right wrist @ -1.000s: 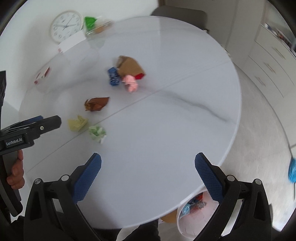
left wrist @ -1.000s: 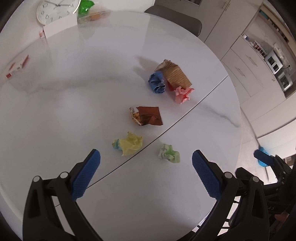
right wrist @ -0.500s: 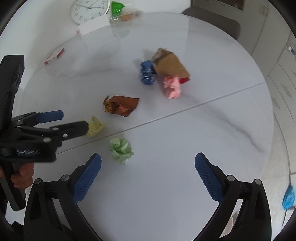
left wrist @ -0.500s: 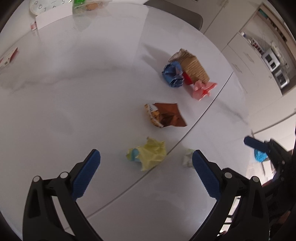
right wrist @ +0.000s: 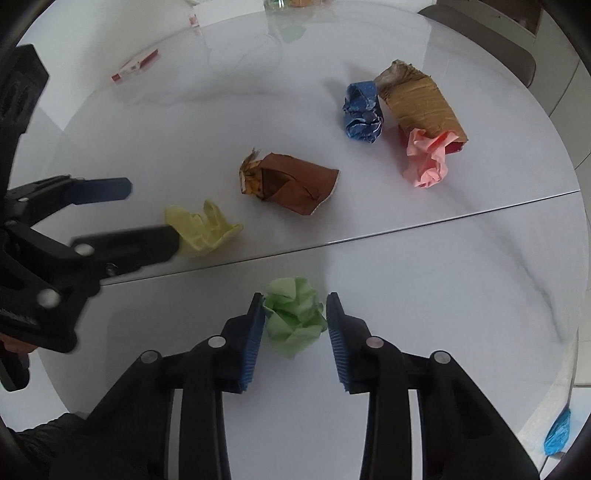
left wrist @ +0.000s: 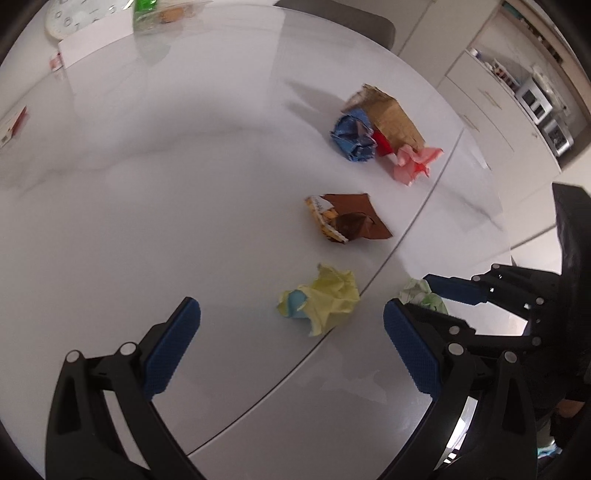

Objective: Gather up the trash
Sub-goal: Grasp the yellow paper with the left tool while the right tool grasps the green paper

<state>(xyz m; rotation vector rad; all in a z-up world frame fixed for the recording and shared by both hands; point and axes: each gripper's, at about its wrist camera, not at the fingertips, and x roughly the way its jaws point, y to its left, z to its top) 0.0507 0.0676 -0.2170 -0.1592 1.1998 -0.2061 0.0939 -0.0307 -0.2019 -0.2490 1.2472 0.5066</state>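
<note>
Crumpled trash lies on a round white marble table (right wrist: 424, 280). My right gripper (right wrist: 295, 325) points down at a green paper ball (right wrist: 295, 317); its jaws are closing and both blue pads touch the ball's sides. My left gripper (left wrist: 291, 332) stands open low over the table, with a yellow paper ball (left wrist: 321, 299) just ahead of its fingertips. In the right wrist view the left gripper (right wrist: 149, 212) partly covers the yellow ball (right wrist: 207, 229). Farther off lie a brown wrapper (right wrist: 291, 184), a blue paper ball (right wrist: 364, 114), a pink paper ball (right wrist: 428, 158) and a torn cardboard tube (right wrist: 421, 103).
A seam (right wrist: 443, 218) crosses the tabletop. A small red-and-white box (right wrist: 136, 66) lies at the far left, and a wall clock (left wrist: 62, 18) and a green packet (left wrist: 147, 7) sit at the table's back. A grey chair (right wrist: 480, 33) and white cabinets (left wrist: 498, 110) stand beyond.
My right gripper came down over the green ball and its jaws went from wide open to narrow around it. My left gripper sank closer to the yellow ball, then held still.
</note>
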